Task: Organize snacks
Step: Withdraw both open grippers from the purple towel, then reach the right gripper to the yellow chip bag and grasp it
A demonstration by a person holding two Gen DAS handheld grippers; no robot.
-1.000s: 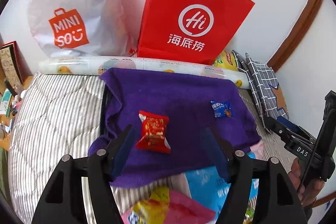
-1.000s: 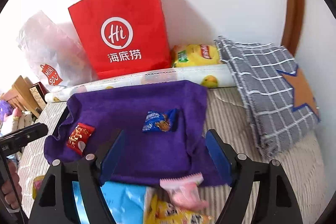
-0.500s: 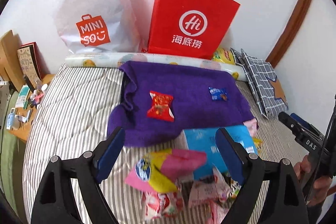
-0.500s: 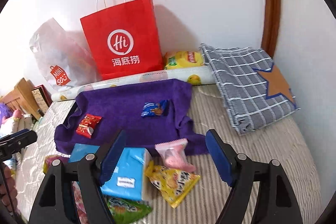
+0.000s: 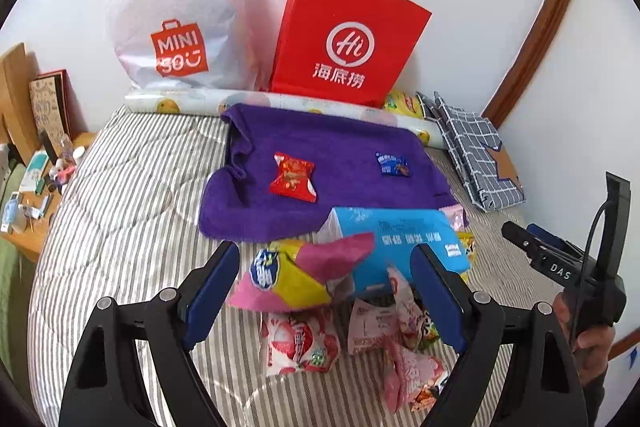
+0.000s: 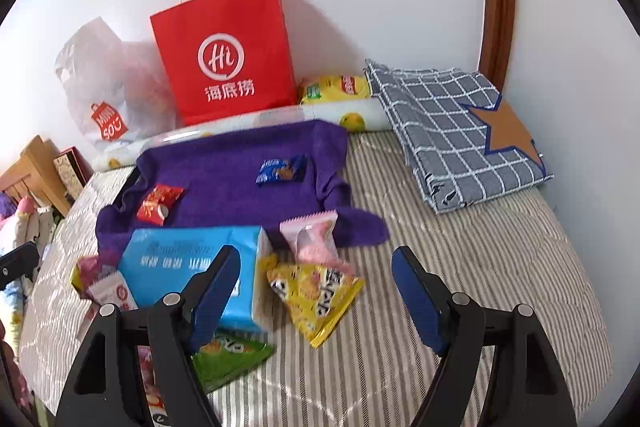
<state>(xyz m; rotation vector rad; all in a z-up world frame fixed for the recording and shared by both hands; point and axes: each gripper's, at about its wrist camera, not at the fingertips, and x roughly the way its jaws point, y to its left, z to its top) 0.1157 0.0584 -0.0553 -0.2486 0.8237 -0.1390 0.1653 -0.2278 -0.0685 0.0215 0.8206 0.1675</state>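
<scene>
While both fingers gape empty | crinkly foil snack packets point(image 5: 304, 307) | fuzzy purple towel point(image 5: 320, 167) | striped quilt point(image 5: 132, 211)

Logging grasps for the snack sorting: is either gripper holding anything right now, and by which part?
Nothing is held. The left gripper and right gripper are both open, hovering above the snack pile with no wrapper between their pads.

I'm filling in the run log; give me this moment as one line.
left gripper: open, empty, above snack pile | right gripper: open, empty | purple towel: red snack, blue snack
</scene>
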